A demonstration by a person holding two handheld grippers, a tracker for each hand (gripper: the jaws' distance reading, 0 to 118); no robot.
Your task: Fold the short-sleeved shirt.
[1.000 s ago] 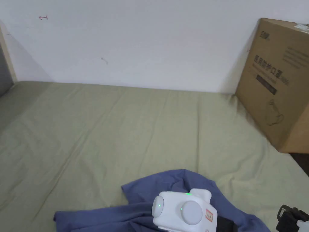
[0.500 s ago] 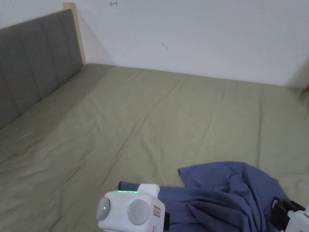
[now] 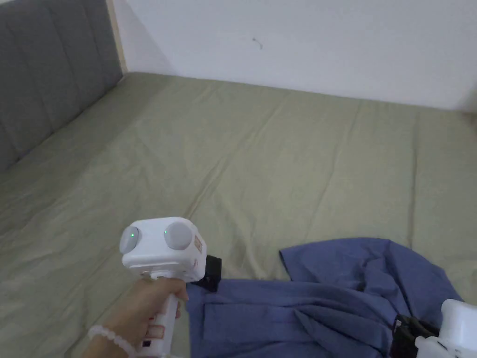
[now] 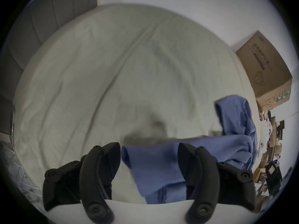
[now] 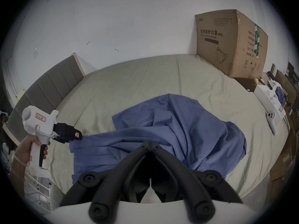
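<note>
One blue shirt (image 3: 326,298) lies crumpled on the green bed (image 3: 261,154), in the lower right of the head view. There are two claws, one box and one headboard.

The left claw (image 3: 212,275) sits in the lower left of the head view. A hand (image 3: 139,303) with a bead bracelet grips its white handle from below. Its black tip touches the left edge of the shirt. In the left gripper view the left claw (image 4: 148,148) has its jaws wide apart, and the shirt (image 4: 161,162) edge lies between them. They do not press on it.

The right claw (image 3: 405,328) is at the lower right corner of the head view, at the shirt's near right part. In the right gripper view the right claw (image 5: 150,142) has its jaws tight together at the tips, right at a fold of the shirt (image 5: 186,127). I cannot tell if cloth is pinched between them.

The brown box (image 5: 231,43) stands at the far right end of the bed by the wall. The grey headboard (image 3: 46,74) is in the upper left of the head view.

Half a second ago the left claw was at the bottom edge of the head view; now it is higher, and the hand shows. More of the shirt's left part now shows.
</note>
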